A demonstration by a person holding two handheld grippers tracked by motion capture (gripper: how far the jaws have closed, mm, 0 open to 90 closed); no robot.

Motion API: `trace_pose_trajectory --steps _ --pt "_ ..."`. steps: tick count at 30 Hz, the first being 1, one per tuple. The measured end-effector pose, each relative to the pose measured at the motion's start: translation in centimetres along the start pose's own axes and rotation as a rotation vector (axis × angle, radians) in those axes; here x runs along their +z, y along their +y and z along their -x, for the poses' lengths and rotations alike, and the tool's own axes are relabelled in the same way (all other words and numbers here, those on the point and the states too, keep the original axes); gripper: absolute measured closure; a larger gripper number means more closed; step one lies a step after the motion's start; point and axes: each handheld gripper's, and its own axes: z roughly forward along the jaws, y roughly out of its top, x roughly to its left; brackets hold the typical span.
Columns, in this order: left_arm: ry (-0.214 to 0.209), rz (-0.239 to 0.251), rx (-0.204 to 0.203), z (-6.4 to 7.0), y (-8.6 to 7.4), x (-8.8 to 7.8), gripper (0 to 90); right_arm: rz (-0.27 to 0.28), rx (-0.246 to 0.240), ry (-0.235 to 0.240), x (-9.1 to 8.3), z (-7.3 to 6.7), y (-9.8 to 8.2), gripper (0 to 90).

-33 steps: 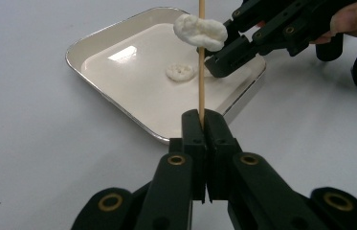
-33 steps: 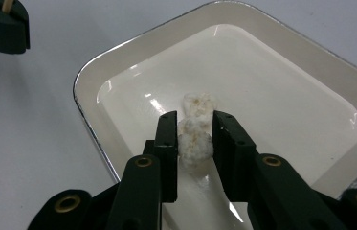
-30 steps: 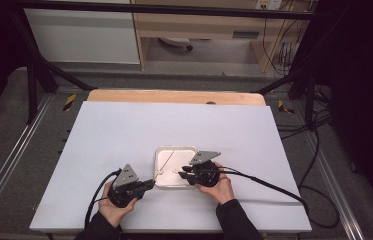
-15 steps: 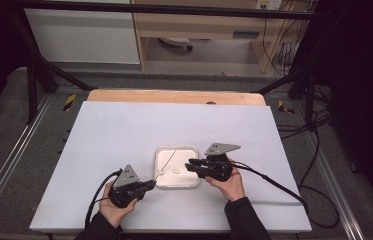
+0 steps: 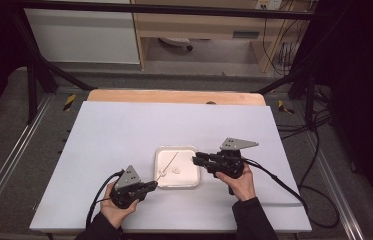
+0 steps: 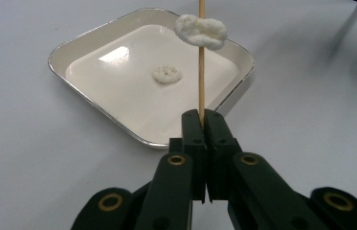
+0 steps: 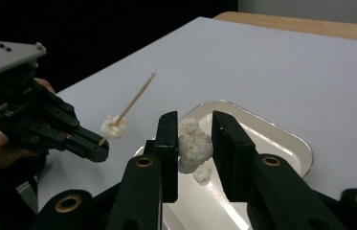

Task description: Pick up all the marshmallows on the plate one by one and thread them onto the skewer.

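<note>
My left gripper (image 5: 150, 185) (image 6: 204, 116) sits at the tray's near left corner, shut on the base of a thin wooden skewer (image 6: 201, 86) (image 5: 170, 163). A white lumpy piece (image 6: 201, 30) (image 7: 114, 126) is threaded on the skewer, which slants over the square white tray (image 5: 194, 183) (image 6: 71, 48). Another white piece (image 5: 176, 170) (image 6: 167, 74) (image 7: 203, 173) lies in the tray. My right gripper (image 5: 197, 159) (image 7: 195, 120) hovers at the tray's right edge, shut on a third white lump (image 7: 194, 144) held above the tray (image 7: 301, 149).
The white tabletop (image 5: 124, 130) stretches far and left of the tray. A wooden strip (image 5: 174, 96) runs along its far edge. Cables (image 5: 279, 180) trail from both grippers toward the near side. Metal frame rails (image 5: 19, 145) flank the table.
My right gripper has risen and drawn back to the right from over the tray, carrying the white lump. The left gripper and its skewer have stayed put.
</note>
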Motion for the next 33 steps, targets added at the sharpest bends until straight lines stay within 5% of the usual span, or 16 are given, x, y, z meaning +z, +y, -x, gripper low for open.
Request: trace_pose_trajectory --steps 8,33 --pt "-0.008 0.002 0.007 0.1 0.0 0.0 88.4 0.069 0.045 0.047 -0.7 0.0 0.8 73.6" --pt "-0.018 0.007 0.029 0.5 0.2 0.1 88.4 0.125 0.075 0.086 0.0 0.0 2.7 73.1"
